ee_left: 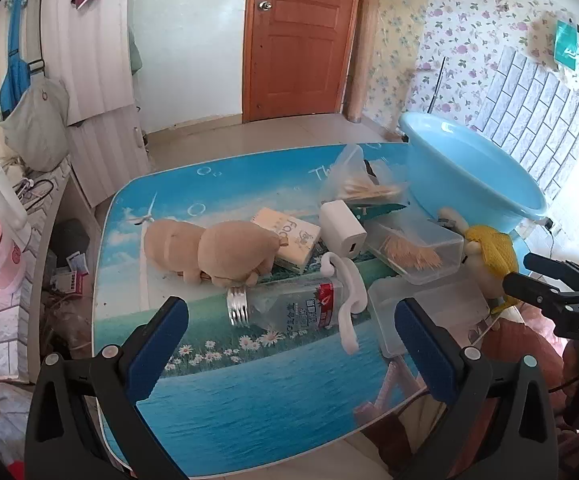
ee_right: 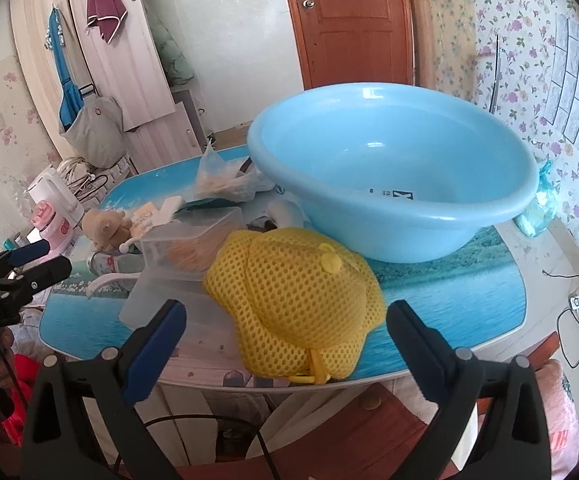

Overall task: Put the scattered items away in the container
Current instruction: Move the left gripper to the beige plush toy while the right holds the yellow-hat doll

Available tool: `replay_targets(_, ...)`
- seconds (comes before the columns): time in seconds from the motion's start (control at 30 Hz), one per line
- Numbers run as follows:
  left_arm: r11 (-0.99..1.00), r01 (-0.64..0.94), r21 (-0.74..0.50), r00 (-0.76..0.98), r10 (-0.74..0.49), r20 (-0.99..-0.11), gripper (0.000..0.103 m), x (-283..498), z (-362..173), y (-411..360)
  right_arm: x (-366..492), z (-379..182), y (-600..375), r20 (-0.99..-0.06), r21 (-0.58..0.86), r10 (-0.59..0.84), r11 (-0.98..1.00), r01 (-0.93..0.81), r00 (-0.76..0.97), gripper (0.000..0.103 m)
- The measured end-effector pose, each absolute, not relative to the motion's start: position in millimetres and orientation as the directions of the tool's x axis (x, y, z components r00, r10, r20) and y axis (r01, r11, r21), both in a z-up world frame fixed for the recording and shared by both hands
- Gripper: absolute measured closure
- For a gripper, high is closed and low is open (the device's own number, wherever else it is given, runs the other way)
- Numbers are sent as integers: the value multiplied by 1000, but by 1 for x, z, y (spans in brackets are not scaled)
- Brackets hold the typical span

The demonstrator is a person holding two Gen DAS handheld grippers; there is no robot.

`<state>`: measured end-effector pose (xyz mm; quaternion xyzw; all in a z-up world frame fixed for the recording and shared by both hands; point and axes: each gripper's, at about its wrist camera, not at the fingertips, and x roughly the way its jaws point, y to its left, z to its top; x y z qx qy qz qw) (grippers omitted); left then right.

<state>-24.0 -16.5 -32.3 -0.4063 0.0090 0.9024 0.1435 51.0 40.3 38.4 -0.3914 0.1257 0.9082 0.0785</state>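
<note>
Your left gripper (ee_left: 291, 330) hangs with its jaws spread wide and nothing between them, just above the empty plastic bottle (ee_left: 289, 306) lying on its side, well to the left of the light blue basin (ee_right: 393, 184). Your right gripper (ee_right: 285, 334) is spread wide too, gripping nothing, the yellow mesh hat (ee_right: 293, 300) sitting between its fingers just in front of the basin. Left of the basin you've got the tan plush toy (ee_left: 209, 252), white charger (ee_left: 343, 228) and clear toothpick box (ee_left: 417, 246) crowded together on the table (ee_left: 249, 392)
</note>
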Motion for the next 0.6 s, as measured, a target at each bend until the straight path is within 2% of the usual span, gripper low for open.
replay_targets(0.2,-958,-270,-100,-619,253,-744,0,-26,-36,-16,50,36,43,-735,191,27,-951,-244,-678,9)
replay_targets(0.6,-954,-273,-121,-580,264,-771,0,-33,-53,-15,48,32,45,-744,206,13,-947,-247,-668,9)
